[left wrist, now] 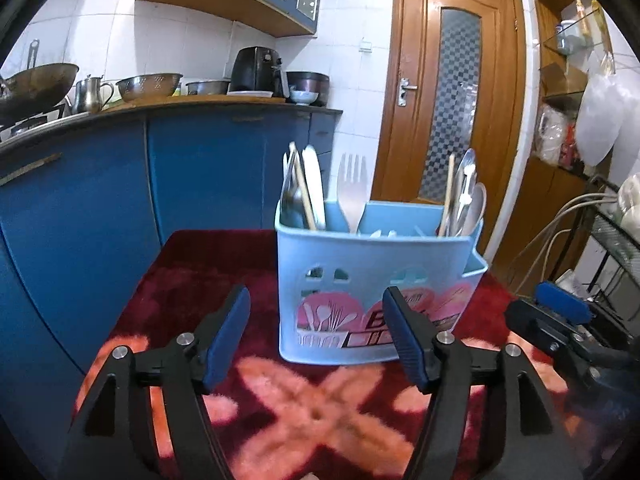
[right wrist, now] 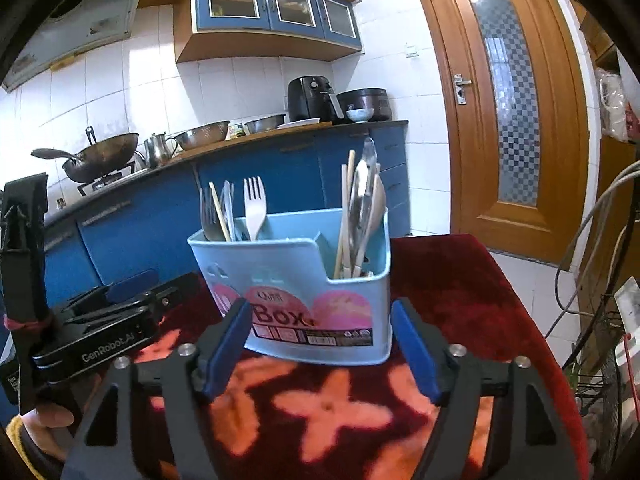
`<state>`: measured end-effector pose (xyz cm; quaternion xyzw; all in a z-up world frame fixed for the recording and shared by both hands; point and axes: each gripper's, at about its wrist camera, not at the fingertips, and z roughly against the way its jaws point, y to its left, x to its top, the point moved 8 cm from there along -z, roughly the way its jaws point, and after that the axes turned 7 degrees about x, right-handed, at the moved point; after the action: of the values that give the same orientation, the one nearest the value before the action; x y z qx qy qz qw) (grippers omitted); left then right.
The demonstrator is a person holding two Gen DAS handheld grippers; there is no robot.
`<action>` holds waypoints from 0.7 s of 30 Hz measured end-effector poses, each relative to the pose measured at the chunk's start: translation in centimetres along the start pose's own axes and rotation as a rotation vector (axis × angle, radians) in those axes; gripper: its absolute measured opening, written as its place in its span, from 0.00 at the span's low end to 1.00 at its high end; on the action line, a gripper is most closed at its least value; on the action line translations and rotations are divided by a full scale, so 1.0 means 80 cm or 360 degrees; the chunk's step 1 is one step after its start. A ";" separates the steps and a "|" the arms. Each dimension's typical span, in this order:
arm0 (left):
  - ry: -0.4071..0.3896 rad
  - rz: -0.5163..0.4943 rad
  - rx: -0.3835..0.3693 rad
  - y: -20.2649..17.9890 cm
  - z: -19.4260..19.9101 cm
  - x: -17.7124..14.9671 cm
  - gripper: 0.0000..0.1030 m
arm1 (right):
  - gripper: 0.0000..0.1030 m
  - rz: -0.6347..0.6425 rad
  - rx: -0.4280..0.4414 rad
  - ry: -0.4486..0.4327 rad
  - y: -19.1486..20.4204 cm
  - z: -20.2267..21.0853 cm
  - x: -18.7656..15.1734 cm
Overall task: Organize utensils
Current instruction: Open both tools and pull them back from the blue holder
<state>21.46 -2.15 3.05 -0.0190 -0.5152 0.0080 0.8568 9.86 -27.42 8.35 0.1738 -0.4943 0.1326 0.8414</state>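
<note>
A light blue plastic utensil box stands on a dark red floral cloth. In it stand a white plastic fork, metal forks and chopsticks at the left, and spoons with chopsticks at the right. My left gripper is open just in front of the box, nothing between its blue pads. My right gripper is open too, close before the box front, empty. The other gripper shows at each view's edge.
A blue kitchen counter runs behind the table with a wok, colander, air fryer and cooker. A wooden door is at the right. A wire rack with cables stands at the far right.
</note>
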 end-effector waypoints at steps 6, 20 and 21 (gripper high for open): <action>-0.0013 -0.0026 0.0050 0.001 -0.013 -0.019 0.74 | 0.81 0.0031 -0.0087 -0.0017 -0.011 -0.011 -0.016; 0.0030 0.0022 0.0089 0.017 -0.033 -0.033 0.76 | 0.85 -0.0030 -0.0097 0.0012 -0.025 -0.016 -0.028; 0.0035 0.0029 0.0095 0.018 -0.033 -0.034 0.76 | 0.85 -0.0027 -0.0097 0.0012 -0.026 -0.016 -0.028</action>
<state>22.52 -0.86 -0.69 0.0018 -0.5052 0.0309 0.8625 10.63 -28.85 5.45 0.1517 -0.4935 0.1109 0.8492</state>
